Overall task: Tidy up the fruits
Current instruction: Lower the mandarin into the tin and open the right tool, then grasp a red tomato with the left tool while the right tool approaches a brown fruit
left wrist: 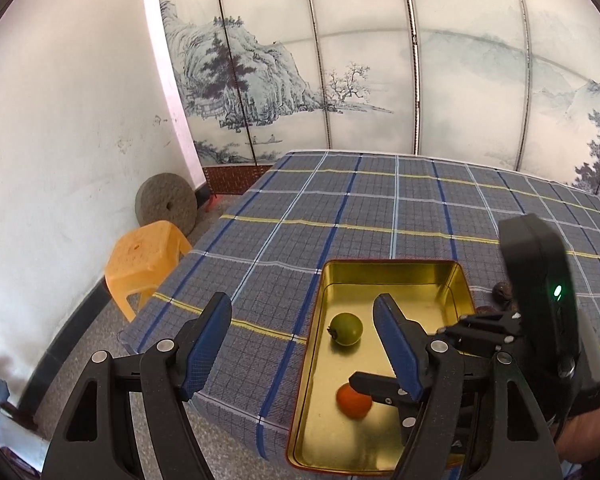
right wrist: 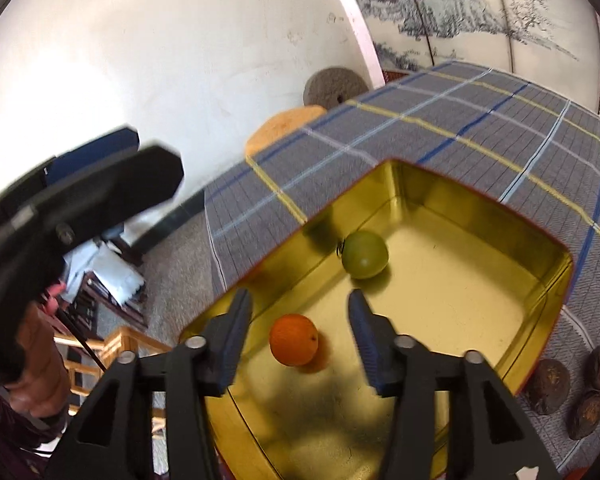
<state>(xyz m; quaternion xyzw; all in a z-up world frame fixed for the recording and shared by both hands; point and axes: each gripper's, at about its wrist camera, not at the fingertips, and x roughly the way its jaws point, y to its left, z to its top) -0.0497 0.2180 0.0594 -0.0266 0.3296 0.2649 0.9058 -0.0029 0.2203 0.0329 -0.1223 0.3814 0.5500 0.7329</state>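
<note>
While both claws are held above the near end of the table, neither is seen to pinch anything. In the right wrist view, the right gripper (right wrist: pixel 300 336) is spread wide over the gold tin tray (right wrist: pixel 548 292), and an orange fruit (right wrist: pixel 294 340) is seen lying on the tray floor in the gap between the two blue-padded fingers (right wrist: pixel 232 340), touched by neither. A little farther in, a green fruit (right wrist: pixel 365 255) is found resting near the tray's left wall, apart from the orange one. To the right, outside the tray, several dark brown wrinkled fruits (right wrist: pixel 548 386) are laid on the checked tablecloth (right wrist: pixel 440 120), just beside the tray's rim; part of another orange piece is glimpsed at the frame edge.

In the left wrist view, the left gripper (left wrist: pixel 302 344) is also spread open, one finger set over the cloth left of the tray, the other over the tray itself. The right gripper is seen crossing in from the right, its tips lowered just over the orange fruit. Beyond the table's left edge, a yellow plastic stool (left wrist: pixel 144 260) is placed on the floor, with a round millstone (left wrist: pixel 166 204) leaned against the white wall behind it. At the far end, a painted folding screen (left wrist: pixel 340 60) is stood behind the table.
</note>
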